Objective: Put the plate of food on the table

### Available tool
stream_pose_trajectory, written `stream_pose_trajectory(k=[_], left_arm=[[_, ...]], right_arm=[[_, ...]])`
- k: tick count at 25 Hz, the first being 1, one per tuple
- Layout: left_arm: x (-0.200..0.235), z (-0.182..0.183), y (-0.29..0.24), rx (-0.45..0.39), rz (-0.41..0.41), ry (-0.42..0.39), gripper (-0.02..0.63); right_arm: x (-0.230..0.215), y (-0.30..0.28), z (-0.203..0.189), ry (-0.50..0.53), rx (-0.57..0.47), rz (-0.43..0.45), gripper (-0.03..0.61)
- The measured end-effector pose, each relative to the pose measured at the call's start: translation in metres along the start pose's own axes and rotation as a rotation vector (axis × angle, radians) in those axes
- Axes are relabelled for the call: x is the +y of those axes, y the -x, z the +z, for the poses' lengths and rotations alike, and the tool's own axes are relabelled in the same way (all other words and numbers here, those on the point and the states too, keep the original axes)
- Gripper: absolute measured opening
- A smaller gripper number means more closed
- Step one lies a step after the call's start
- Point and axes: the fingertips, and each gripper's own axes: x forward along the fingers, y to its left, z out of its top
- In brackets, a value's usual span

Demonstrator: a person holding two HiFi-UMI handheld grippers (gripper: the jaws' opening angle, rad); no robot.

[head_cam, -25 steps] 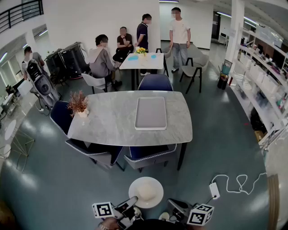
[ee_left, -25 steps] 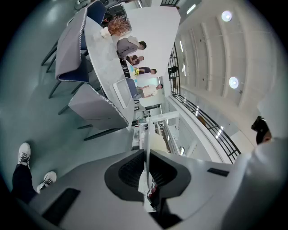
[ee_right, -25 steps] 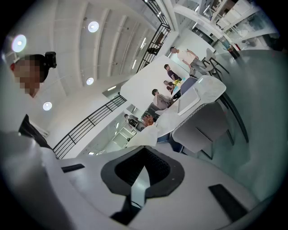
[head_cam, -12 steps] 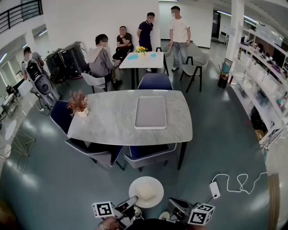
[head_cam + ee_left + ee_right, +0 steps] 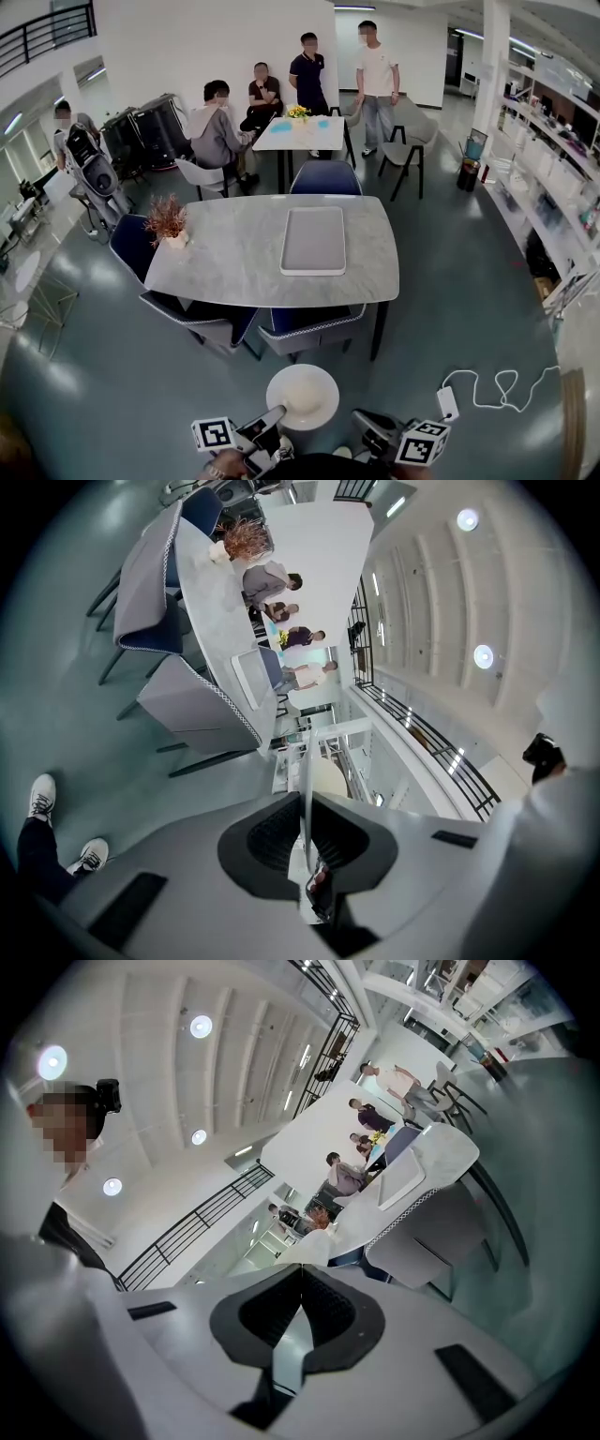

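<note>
Marble surface (image 5: 234, 253) hardly nearer yet: left claw (image 5: 305, 803) and right claw (image 5: 299, 1277) stay clamped on the plate (image 5: 303, 397), carry ongoing.

My head view looks steeply down, well back from the grey table (image 5: 234, 253). Each gripper view looks along its jaws, tilted, close on the white plate (image 5: 277, 392), with that table farther ahead.

Bench (image 5: 234, 258), centre: grey veined stone-look top, smooth, faintly sheened. Tray (image 5: 313, 240) on it: matt grey. Plate (image 5: 302, 397), lower centre: smooth white. Floor (image 5: 103, 375): polished, reflective teal. Chairs (image 5: 323, 176): blue cloth. Left tongs (image 5: 305, 794): matt grey plastic, black ribbed pads.
</note>
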Motion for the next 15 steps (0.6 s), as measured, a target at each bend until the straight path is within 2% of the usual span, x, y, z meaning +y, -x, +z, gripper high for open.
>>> stream_pose_trajectory(k=[15], left_arm=[[-0.009,-0.019,-0.027,-0.101,-0.014,0.006,0.025]], right_arm=[[-0.022,0.037,0.012,-0.028,0.047,0.043,0.011]])
